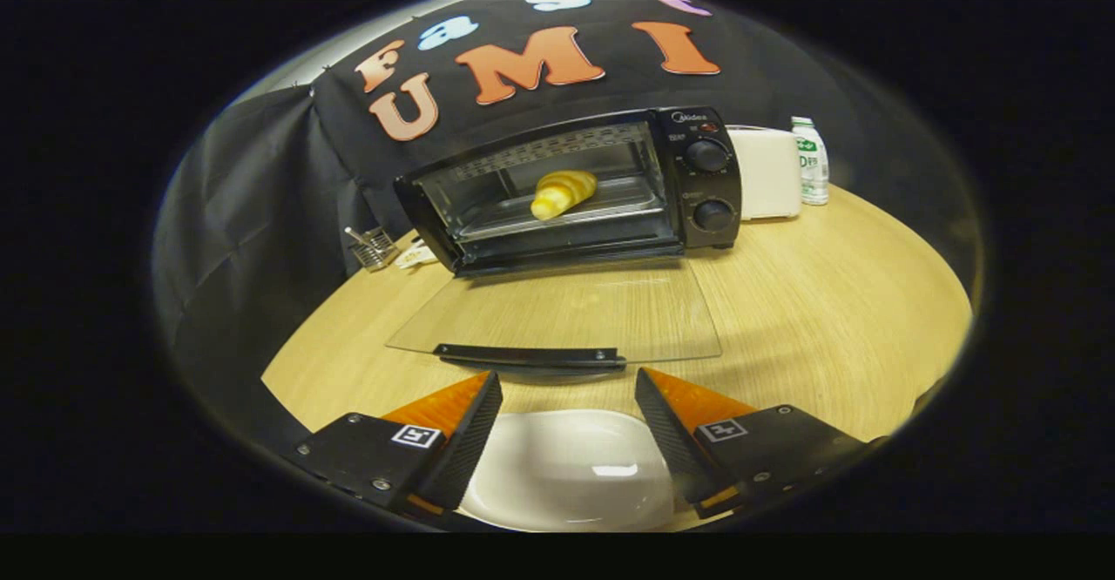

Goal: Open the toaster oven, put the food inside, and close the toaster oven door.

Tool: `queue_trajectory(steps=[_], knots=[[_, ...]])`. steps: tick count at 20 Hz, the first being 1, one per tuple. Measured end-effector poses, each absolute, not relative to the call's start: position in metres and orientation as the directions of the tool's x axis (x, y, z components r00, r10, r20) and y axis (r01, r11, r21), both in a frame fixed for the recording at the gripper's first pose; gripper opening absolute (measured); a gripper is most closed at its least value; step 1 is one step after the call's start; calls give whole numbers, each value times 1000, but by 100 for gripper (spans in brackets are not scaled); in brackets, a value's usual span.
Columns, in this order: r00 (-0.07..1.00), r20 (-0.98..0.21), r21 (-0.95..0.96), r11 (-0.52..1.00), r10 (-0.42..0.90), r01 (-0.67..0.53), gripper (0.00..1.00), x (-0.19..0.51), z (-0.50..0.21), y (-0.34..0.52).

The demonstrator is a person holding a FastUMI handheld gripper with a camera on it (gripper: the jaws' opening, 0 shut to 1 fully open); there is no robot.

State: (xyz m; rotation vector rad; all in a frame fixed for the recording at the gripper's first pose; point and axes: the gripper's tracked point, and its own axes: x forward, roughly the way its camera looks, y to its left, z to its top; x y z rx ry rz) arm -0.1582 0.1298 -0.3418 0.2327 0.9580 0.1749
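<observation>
Hovering open-fingered, gripper (568,384) nears glass door's (557,310) handle edge (530,356); croissant (564,192) sits inside toaster oven (697,179)

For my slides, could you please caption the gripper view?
Open gripper over an empty plate, facing the toaster oven with croissant inside and door down.

Lowered glass door (566,314) between spread fingers (475,419) and oven (575,188)
</observation>
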Motion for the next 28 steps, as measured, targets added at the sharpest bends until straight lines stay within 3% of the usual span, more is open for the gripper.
queue_trajectory(steps=[8, 15, 28], knots=[[553, -797, 268, 963, 245, -40, 92, -139, -350, 139], [678, -694, 241, 966, 242, -97, 92, -108, -303, 141], [753, -594, 280, 950, 283, -136, 97, -54, -263, 140]])
